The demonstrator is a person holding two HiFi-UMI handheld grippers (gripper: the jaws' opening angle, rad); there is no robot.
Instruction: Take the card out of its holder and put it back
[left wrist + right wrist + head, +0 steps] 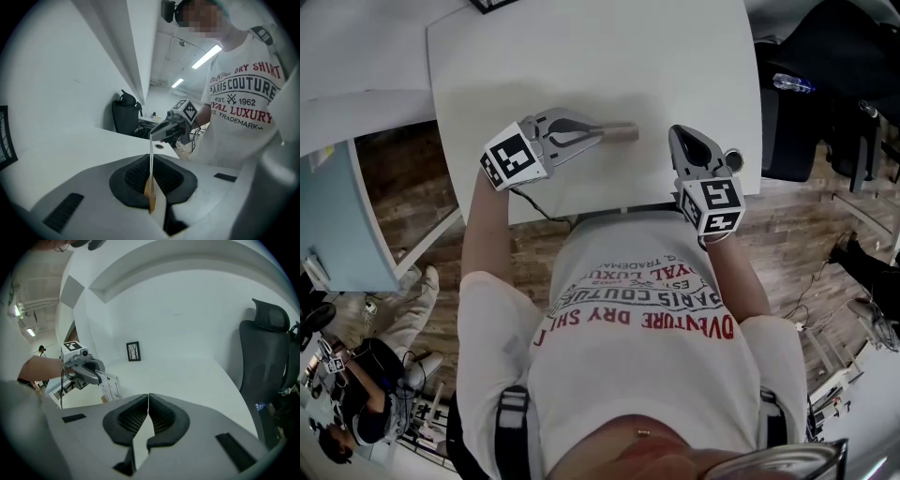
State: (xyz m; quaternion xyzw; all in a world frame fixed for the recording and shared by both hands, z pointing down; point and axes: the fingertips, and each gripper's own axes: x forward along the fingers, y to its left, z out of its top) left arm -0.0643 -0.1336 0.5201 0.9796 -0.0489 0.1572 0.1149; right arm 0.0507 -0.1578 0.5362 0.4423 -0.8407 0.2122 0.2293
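A card holder, a clear upright sheet on a tan wooden foot, stands on the white table. My left gripper is shut on its near edge. In the left gripper view the sheet shows edge-on between the pads, with the tan foot at the tips. From the right gripper view the printed card faces me, with the left gripper clamped on its left side. I cannot tell the card from its sleeve. My right gripper hovers shut and empty to the holder's right, and it also shows as the right gripper.
A small black picture frame stands at the table's far end. A black office chair is beside the table on the right, with a water bottle near it. The person's body is against the table's front edge. A pale blue cabinet is on the left.
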